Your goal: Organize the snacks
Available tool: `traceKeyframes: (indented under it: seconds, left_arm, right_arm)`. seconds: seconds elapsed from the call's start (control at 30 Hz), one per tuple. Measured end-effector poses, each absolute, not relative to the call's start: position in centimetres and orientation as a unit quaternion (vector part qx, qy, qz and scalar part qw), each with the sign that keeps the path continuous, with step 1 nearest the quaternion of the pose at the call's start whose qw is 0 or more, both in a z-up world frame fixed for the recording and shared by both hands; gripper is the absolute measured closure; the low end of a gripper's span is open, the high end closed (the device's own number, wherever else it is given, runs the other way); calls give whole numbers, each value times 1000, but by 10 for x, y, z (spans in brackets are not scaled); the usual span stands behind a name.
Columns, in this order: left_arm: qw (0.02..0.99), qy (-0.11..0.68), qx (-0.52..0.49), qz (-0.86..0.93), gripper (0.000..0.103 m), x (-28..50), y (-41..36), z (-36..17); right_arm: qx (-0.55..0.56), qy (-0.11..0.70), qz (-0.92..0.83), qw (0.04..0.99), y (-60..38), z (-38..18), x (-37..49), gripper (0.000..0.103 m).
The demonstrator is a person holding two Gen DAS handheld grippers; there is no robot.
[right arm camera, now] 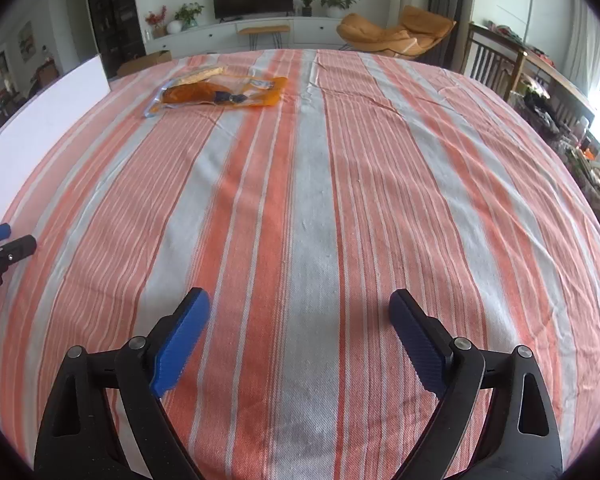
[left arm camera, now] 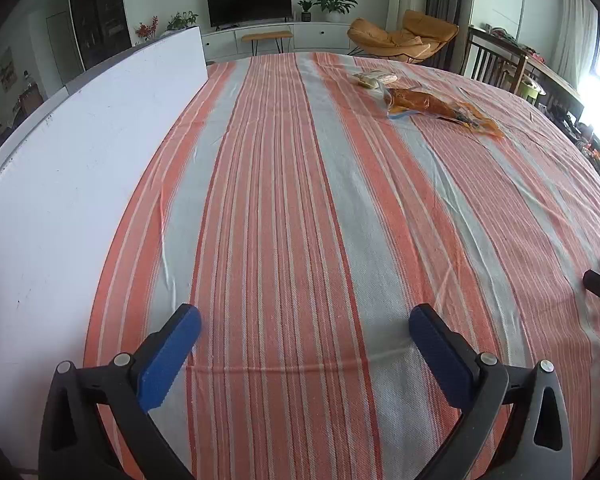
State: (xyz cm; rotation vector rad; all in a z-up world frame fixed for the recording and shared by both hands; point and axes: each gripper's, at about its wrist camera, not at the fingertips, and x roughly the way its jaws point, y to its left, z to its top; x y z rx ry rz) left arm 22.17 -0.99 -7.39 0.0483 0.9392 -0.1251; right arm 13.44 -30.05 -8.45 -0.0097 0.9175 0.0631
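Only the orange snack bag (right arm camera: pixel 220 94) shows print, too blurred to read.

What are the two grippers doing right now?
Left gripper: open, jaws holding nothing.
Right gripper: open, jaws holding nothing.

On the tablecloth (right arm camera: pixel 312 208), the snack bag (right arm camera: pixel 220 96) lay at eleven o'clock in the right wrist view, a smaller packet (left arm camera: pixel 374 78) touching its far side, the board (left arm camera: pixel 80 160) at nine o'clock along the edge.
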Motion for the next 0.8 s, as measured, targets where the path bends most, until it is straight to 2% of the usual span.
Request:
traceKeyframes:
  seconds: [0.17, 0.23, 0.47, 0.63, 0.8]
  left_arm:
    - [890, 452, 23, -60, 0, 222, -10, -74]
    - [890, 452, 23, -60, 0, 222, -10, -74]
    - [890, 452, 23, -60, 0, 222, -10, -74]
    - [890, 452, 23, -60, 0, 222, -10, -74]
    - [890, 452, 23, -60, 0, 222, -10, -74]
  right_arm:
    - [-9, 448, 44, 893, -299, -83, 137, 7]
    - [-27, 474, 83, 876, -293, -80, 158, 8]
    - [-2, 457, 147, 877, -269, -35, 310, 9]
    - [5, 491, 156, 857, -238, -42, 412, 9]
    - [-4, 497, 217, 840, -206, -55, 455, 9]
